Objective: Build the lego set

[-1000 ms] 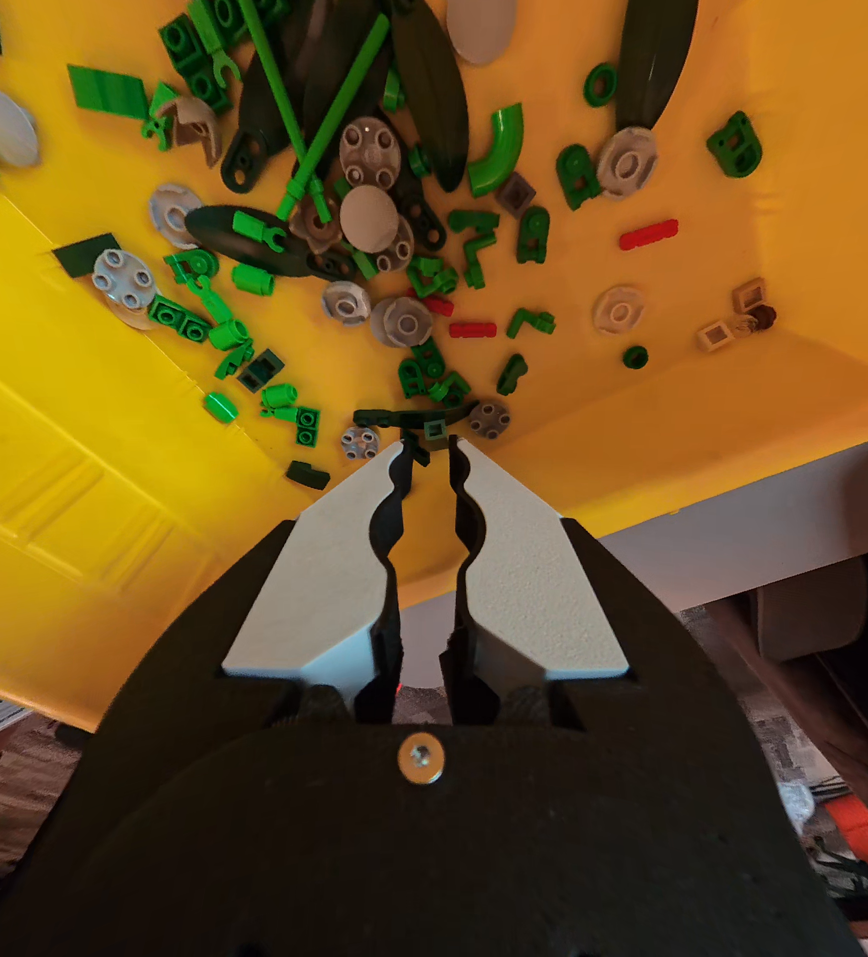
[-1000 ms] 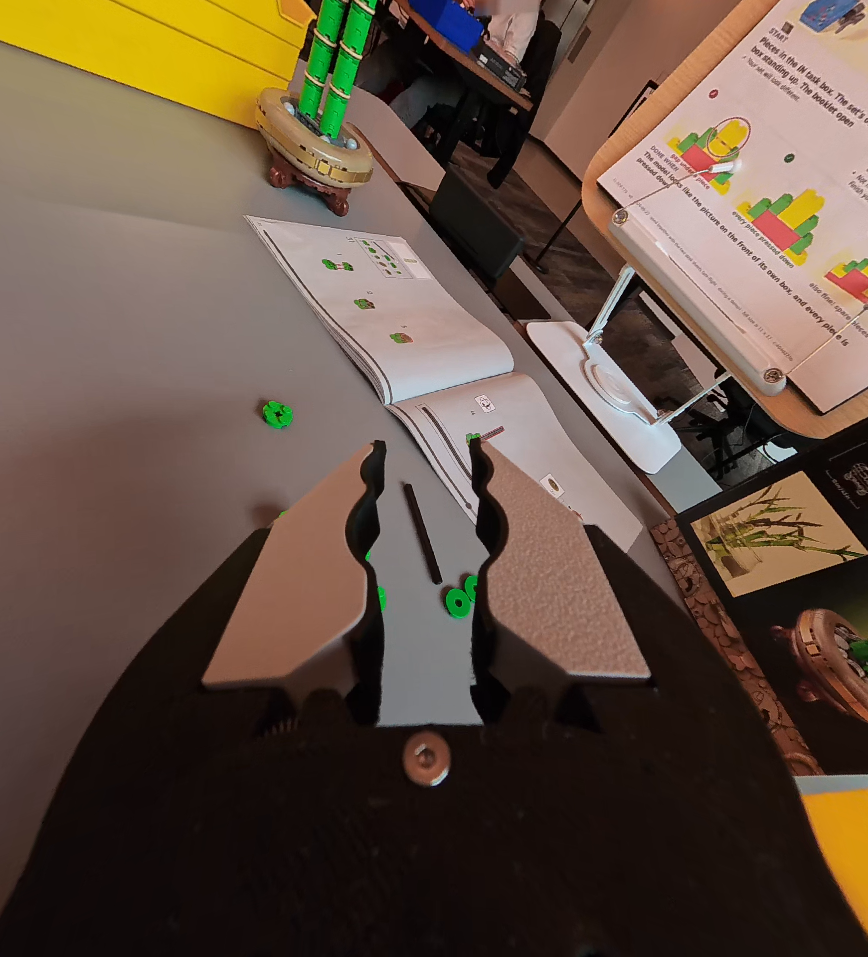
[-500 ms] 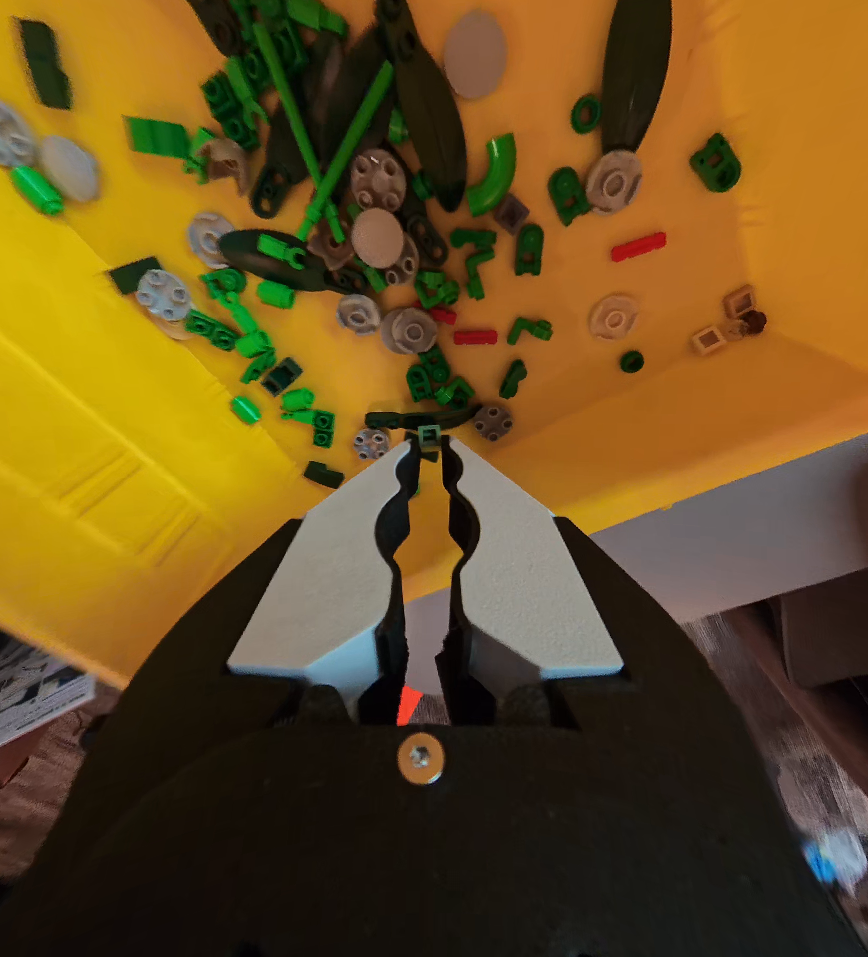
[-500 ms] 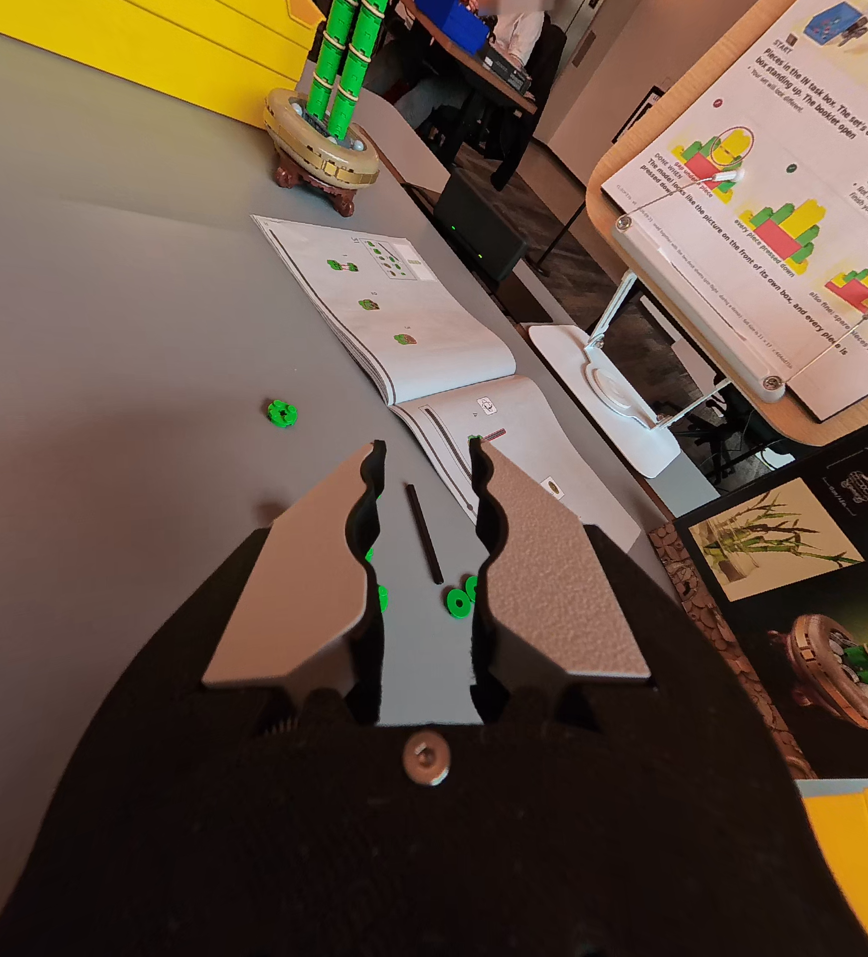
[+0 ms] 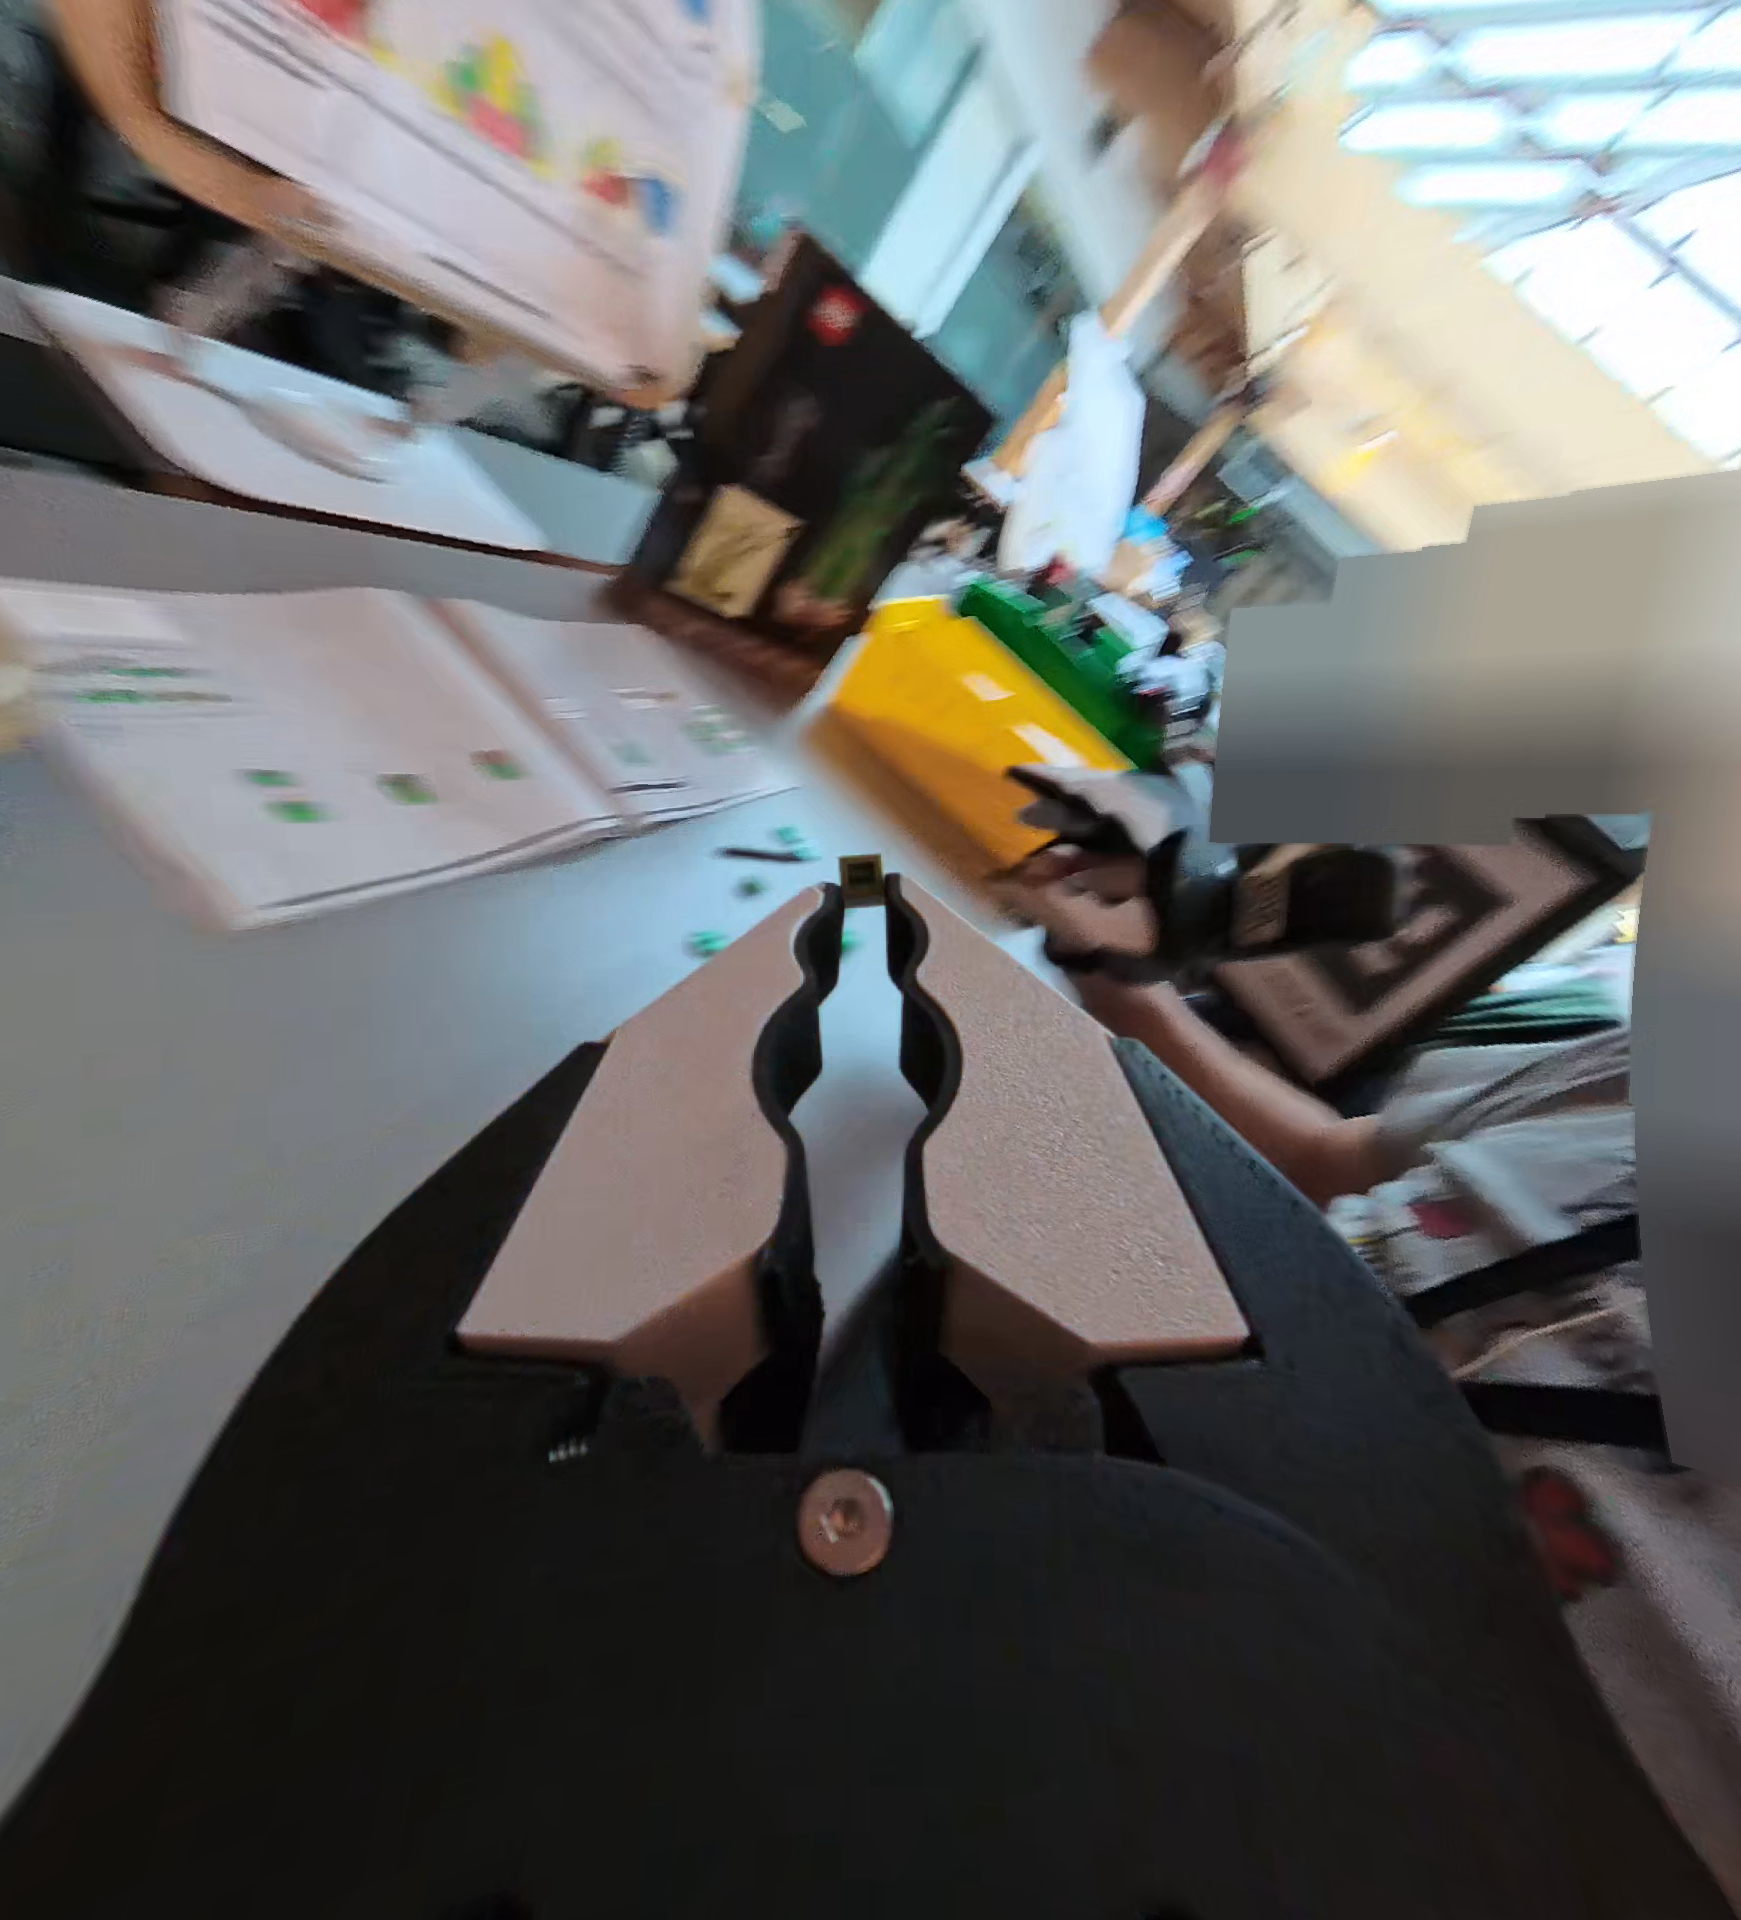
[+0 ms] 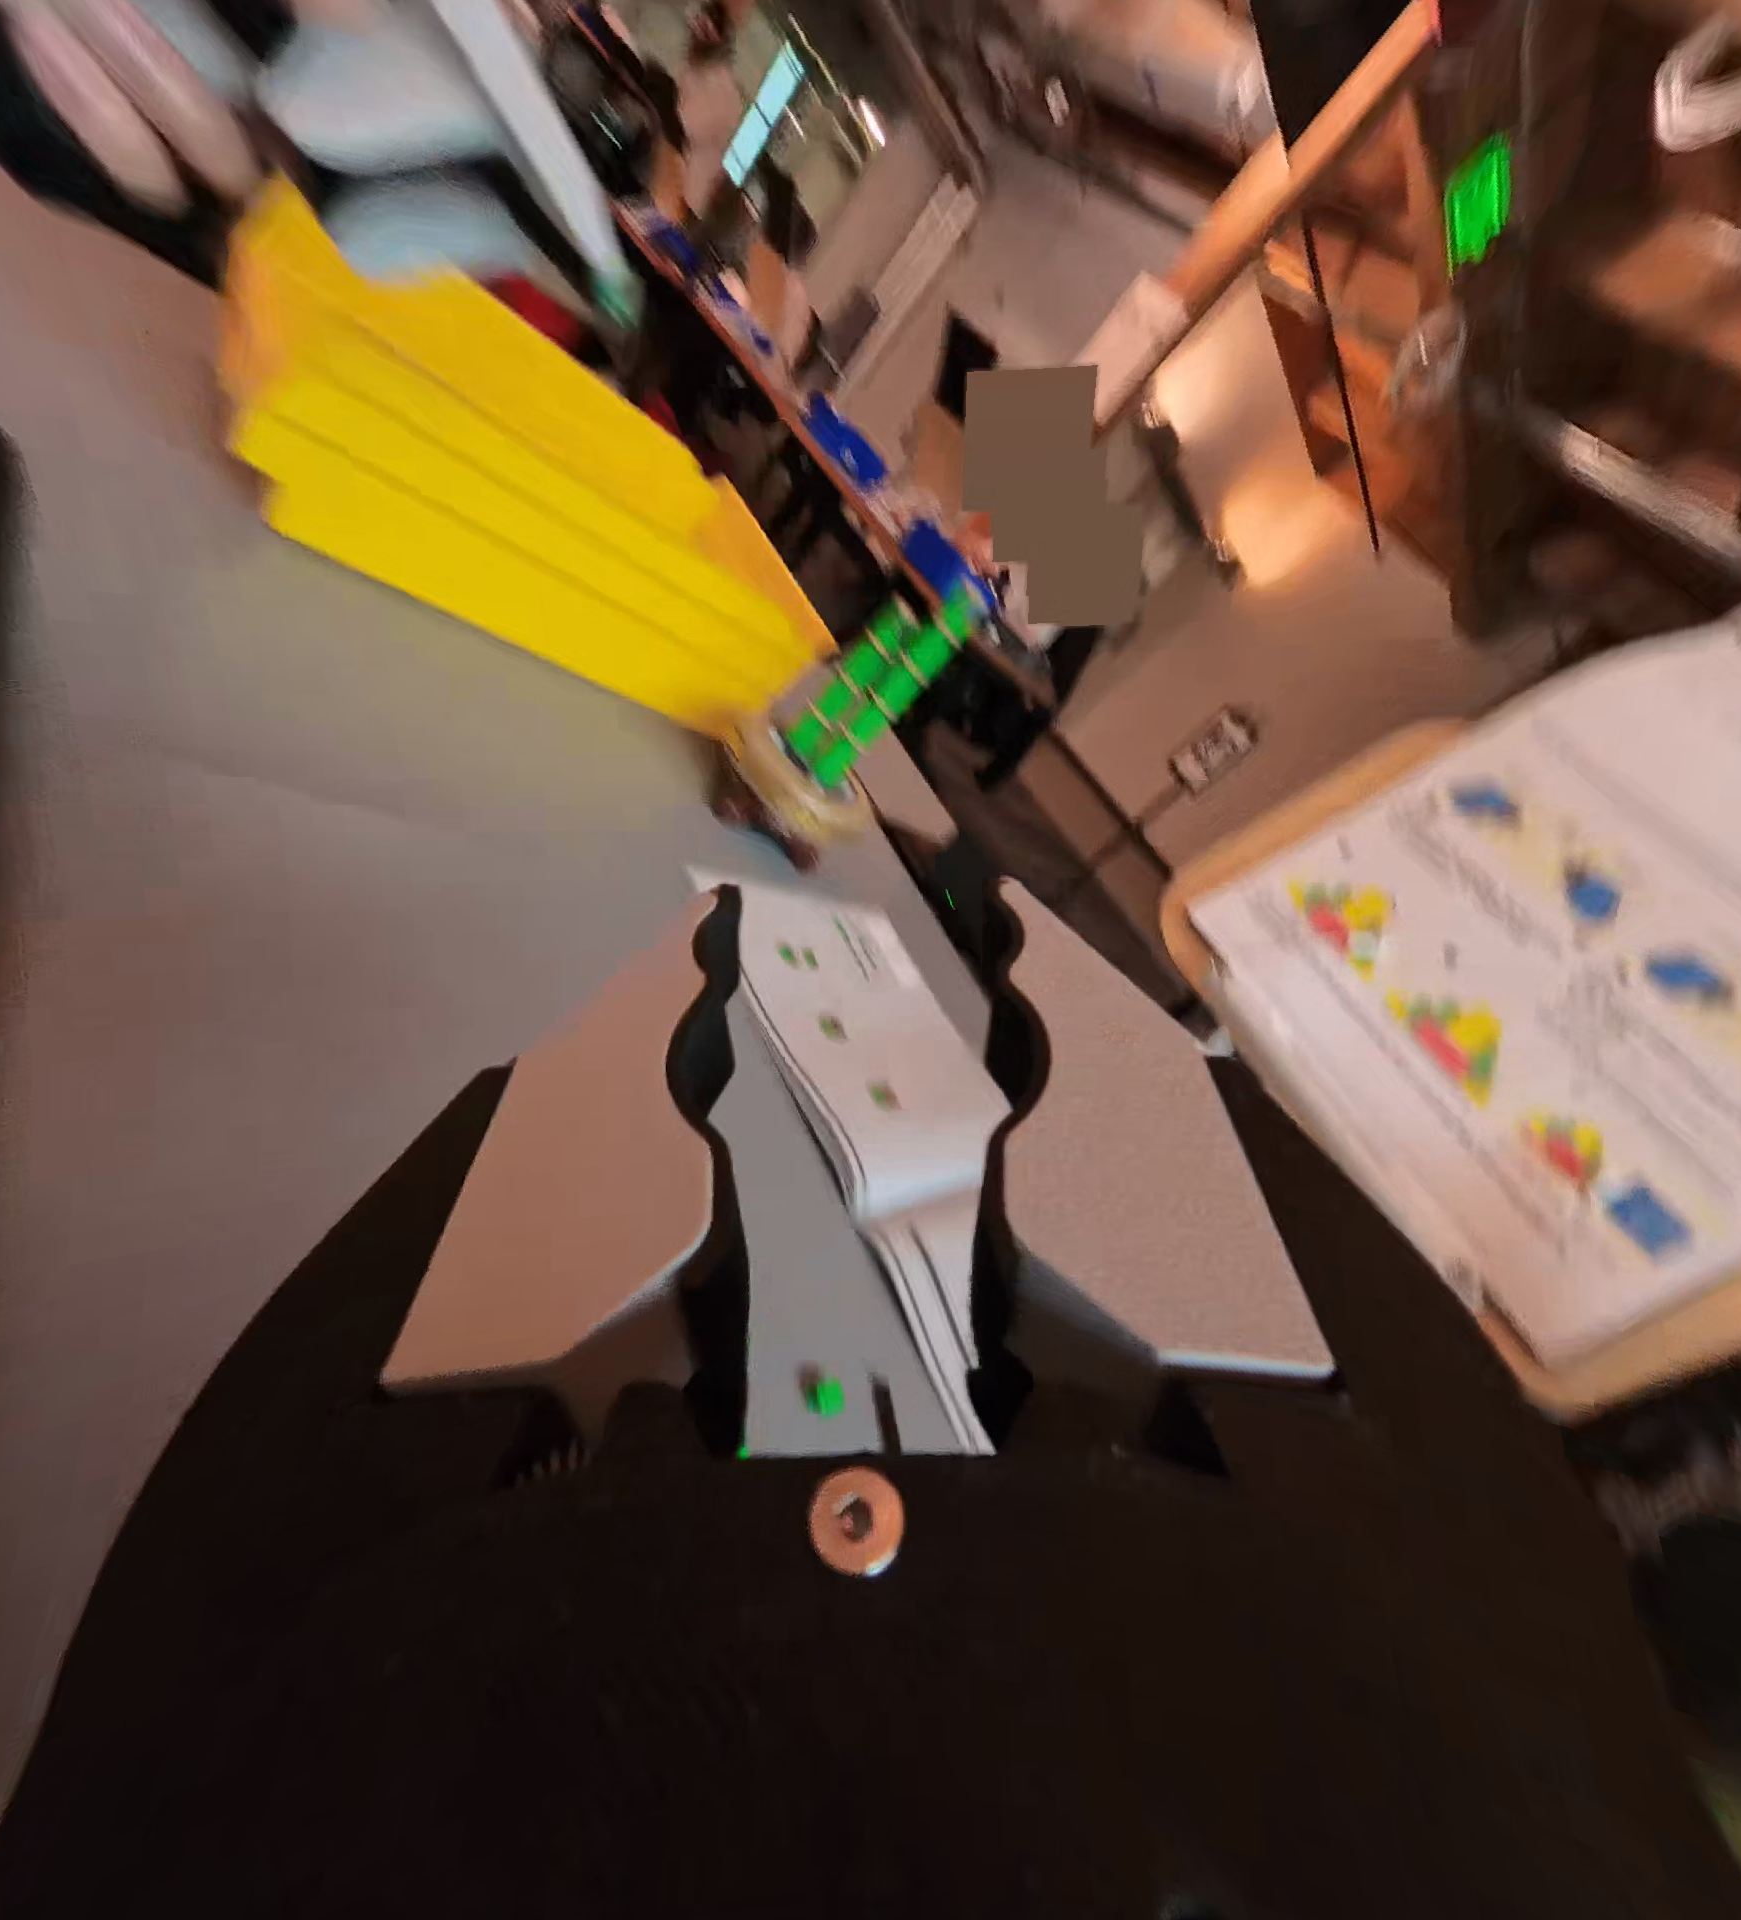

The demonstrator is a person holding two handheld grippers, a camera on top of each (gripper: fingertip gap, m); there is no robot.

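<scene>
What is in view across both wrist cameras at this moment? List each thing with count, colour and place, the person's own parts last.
small piece: one, dark with a tan face, pinched at the left tongs' tips
instruction booklet: one, white, open on the table
table: one, grey, under everything
loose pieces: a few, green, on the table near the booklet; blurred, count unclear
thin rod: one, black, on the table by the booklet
bins: stacked, yellow, far side of the table
bamboo model: one, green stalks on a tan round base, by the bins
set box: one, dark, standing behind the booklet
instruction board: one, white on wood, right
left tongs: shut on the small piece
right tongs: open, empty
</scene>
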